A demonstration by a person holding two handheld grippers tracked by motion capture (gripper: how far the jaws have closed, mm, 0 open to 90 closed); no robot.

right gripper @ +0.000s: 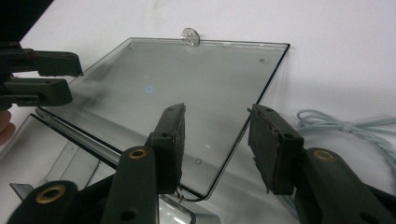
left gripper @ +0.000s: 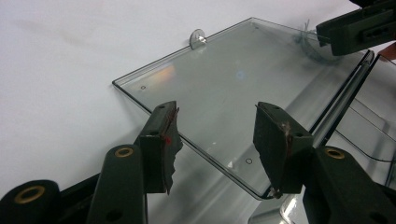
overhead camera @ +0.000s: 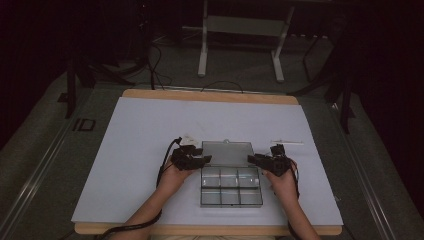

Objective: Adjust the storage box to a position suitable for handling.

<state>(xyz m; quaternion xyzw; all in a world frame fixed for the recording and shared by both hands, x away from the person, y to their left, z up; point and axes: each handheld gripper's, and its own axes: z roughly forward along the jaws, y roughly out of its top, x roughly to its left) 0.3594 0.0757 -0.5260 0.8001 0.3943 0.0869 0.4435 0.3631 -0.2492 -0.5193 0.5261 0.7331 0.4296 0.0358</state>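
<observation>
While the clear box (overhead camera: 231, 186) sits near our edge of the table (overhead camera: 130, 135) with its lid (overhead camera: 227, 153) flipped flat, we've got the left gripper (overhead camera: 206, 159) and right gripper (overhead camera: 250, 158) at the lid's corners, jaws apart, gripping nothing.
</observation>
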